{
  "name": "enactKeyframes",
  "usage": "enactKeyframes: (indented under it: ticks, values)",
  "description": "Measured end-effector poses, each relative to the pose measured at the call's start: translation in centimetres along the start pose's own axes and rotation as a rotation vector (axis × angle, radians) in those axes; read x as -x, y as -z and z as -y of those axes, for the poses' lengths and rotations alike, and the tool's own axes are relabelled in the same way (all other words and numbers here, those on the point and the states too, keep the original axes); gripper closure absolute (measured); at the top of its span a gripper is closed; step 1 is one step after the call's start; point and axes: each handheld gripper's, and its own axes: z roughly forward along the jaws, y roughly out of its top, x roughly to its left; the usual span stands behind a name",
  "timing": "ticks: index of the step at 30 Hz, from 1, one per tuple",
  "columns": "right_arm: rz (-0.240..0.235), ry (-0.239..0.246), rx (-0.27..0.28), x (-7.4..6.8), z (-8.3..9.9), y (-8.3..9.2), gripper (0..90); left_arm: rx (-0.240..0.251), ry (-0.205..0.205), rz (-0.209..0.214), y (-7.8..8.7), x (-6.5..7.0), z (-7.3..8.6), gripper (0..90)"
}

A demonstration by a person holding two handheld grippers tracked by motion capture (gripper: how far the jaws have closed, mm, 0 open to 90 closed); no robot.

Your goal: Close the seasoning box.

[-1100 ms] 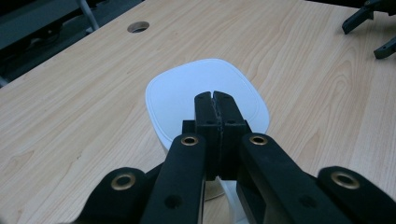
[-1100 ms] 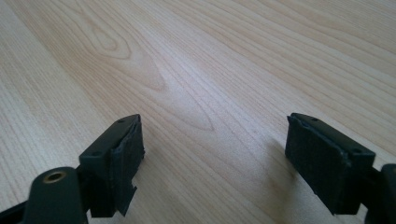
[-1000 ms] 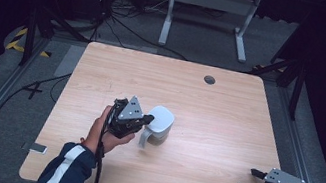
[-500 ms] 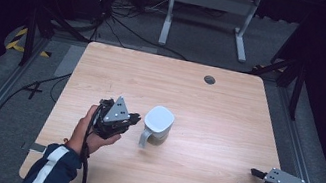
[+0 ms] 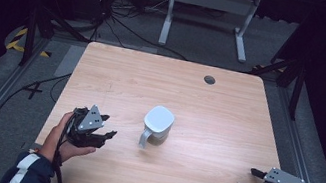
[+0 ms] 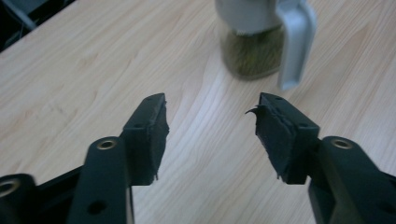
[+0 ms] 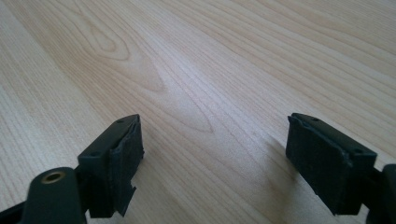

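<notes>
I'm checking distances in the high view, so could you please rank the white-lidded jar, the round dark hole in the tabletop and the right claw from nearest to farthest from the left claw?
1. White-lidded glass jar, mid-table, just right of the left claw.
2. Right claw, near right corner.
3. Round dark hole, far side.

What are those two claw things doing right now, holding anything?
Left gripper: open, holding nothing, pointed at the lidded jar but apart from it.
Right gripper: open, holding nothing, over bare table.
</notes>
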Motion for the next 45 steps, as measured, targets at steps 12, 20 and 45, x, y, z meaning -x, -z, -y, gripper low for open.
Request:
enactKeyframes:
  ticks: [12,20,45]
  values:
    - [0.002,-0.002,0.001,0.0,0.0,0.0,18.9,-0.085,0.114,0.033,-2.1,-1.3,6.1,28.3]
    - [0.0,0.0,0.002,0.0,0.1,0.1,19.0,-0.083,0.194,0.075,-3.1,-1.4,7.9,19.8]
    - [0.0,0.001,0.002,0.0,0.1,0.1,19.0,-0.061,0.211,0.052,-3.1,-1.1,8.2,15.5]
